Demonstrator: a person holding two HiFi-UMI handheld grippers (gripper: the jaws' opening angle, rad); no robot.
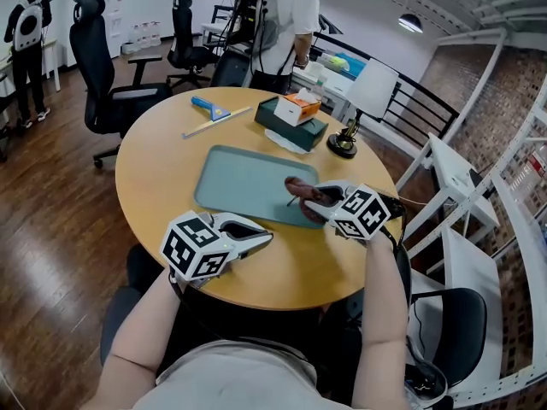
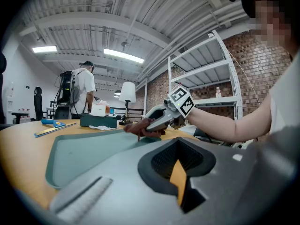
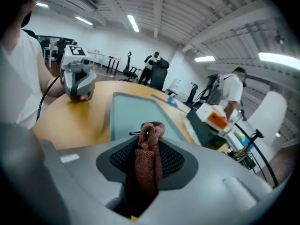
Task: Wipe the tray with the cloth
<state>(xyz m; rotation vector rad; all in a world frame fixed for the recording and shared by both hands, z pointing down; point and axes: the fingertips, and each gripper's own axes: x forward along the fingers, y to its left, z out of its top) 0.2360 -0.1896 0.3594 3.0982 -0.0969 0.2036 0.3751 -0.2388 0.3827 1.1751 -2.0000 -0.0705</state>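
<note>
R gripper [image 1: 309, 203] is clamped on the brown cloth [image 1: 299, 186], bunched at the near-right corner of the tray [image 1: 244, 178]. L gripper [image 1: 255, 237] sits on the table [image 1: 154, 169] beside the tray, jaws prob. together w/ nothing in them. Wiping looks barely started; most of the tray is still to do.

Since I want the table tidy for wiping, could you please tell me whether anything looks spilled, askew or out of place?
Nothing looks spilled or damaged. The only untidy thing is a crumpled white tissue lying loose on the table beside the dark green box; the tray lies flat with no visible mess.
</note>
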